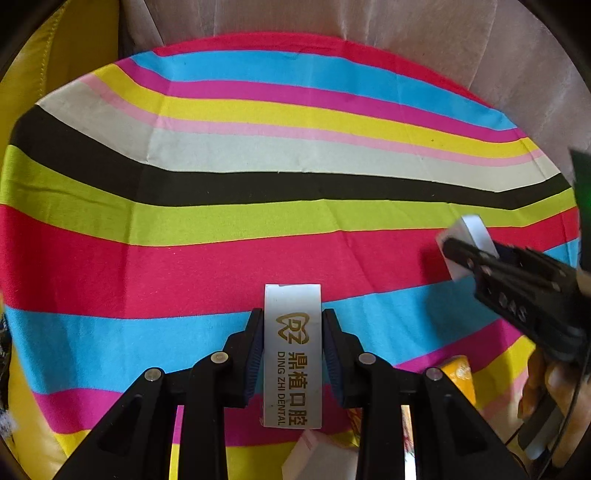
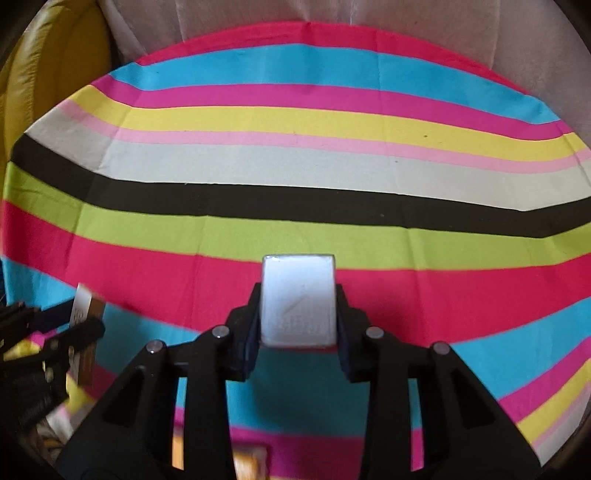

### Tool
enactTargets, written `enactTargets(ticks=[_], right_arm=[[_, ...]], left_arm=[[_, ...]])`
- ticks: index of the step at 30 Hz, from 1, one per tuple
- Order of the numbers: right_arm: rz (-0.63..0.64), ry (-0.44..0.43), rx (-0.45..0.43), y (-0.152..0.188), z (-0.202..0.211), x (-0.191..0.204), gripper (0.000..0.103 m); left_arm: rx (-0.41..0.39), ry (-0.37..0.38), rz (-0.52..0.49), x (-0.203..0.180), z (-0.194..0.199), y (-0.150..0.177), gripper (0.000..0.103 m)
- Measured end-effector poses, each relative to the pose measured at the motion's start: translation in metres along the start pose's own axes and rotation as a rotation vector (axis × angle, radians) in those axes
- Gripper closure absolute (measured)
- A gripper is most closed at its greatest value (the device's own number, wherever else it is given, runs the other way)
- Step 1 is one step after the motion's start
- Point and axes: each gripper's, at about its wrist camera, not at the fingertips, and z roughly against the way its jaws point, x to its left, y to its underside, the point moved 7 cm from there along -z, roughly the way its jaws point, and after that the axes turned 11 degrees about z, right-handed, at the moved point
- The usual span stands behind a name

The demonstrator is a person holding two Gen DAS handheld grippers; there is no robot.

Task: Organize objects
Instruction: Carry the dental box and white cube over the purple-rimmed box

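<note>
Left wrist view: left gripper (image 1: pixel 292 354) clenched on a long white box (image 1: pixel 292 354), held above a striped cloth (image 1: pixel 258 155) over its blue and red bands. Printed on the box in gold: a tooth-shaped logo, a line of Chinese characters, and "DING ZHI DENTAL" running lengthwise. Whether anything sits inside the box cannot be told; closed on all visible faces. Below it, near the lower edge, a pale packet (image 1: pixel 317 456) partly hidden by the gripper's frame, and just right of that an orange packet (image 1: pixel 460 378) with blurred print, unreadable. At far right, right gripper (image 1: pixel 469 251) reaching in, clamped on a small white box (image 1: pixel 474 236) over the red stripe; letters on its black arm too blurred to read. Right wrist view: right gripper (image 2: pixel 298 314) grasping the same small white box (image 2: pixel 298 301) between its pads, plain top face, faint grey marking near its lower edge illegible. At left edge, left gripper (image 2: pixel 79 321) with the long white box (image 2: pixel 83 301) seen end-on, print blurred. Pale curtain-like fabric (image 2: pixel 332 14) behind the cloth, yellow upholstery (image 2: pixel 55 55) at upper left.
</note>
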Motion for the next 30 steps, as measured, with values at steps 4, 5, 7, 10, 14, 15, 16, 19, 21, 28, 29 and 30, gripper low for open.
enactTargets(ticks=[4,5,7,10,14,15,16,19,21,28,29,30], right_arm=[[0.005,0.011,-0.021,0.019,0.029,-0.001,0.065],[0.006,0.017,-0.026,0.026,0.037,-0.002,0.065],[0.005,0.019,-0.029,0.033,0.048,0.002,0.065],[0.000,0.022,-0.036,0.047,0.064,0.001,0.065],[-0.001,0.038,-0.046,0.066,0.088,-0.003,0.065],[-0.004,0.039,-0.048,0.070,0.092,-0.004,0.065],[-0.010,0.041,-0.051,0.076,0.098,-0.006,0.065],[-0.027,0.041,-0.057,0.093,0.117,-0.013,0.065],[-0.036,0.042,-0.058,0.106,0.128,-0.018,0.065],[-0.071,0.063,-0.063,0.149,0.164,-0.041,0.065],[-0.076,0.076,-0.064,0.157,0.171,-0.046,0.065],[-0.076,0.087,-0.065,0.162,0.177,-0.049,0.065]], left_arm=[[-0.017,0.022,-0.009,-0.009,0.015,0.007,0.071],[-0.019,0.027,-0.011,-0.011,0.019,0.009,0.071],[-0.023,0.036,-0.020,-0.017,0.025,0.014,0.071],[-0.021,0.052,-0.032,-0.026,0.032,0.025,0.071],[-0.018,0.076,-0.060,-0.042,0.043,0.040,0.071],[-0.018,0.084,-0.071,-0.048,0.047,0.045,0.071],[-0.016,0.093,-0.081,-0.053,0.049,0.049,0.071],[-0.010,0.114,-0.114,-0.069,0.056,0.064,0.071],[-0.007,0.126,-0.140,-0.079,0.059,0.074,0.071],[0.009,0.168,-0.234,-0.123,0.075,0.107,0.071],[0.012,0.175,-0.250,-0.131,0.077,0.112,0.071],[0.015,0.182,-0.271,-0.140,0.079,0.119,0.071]])
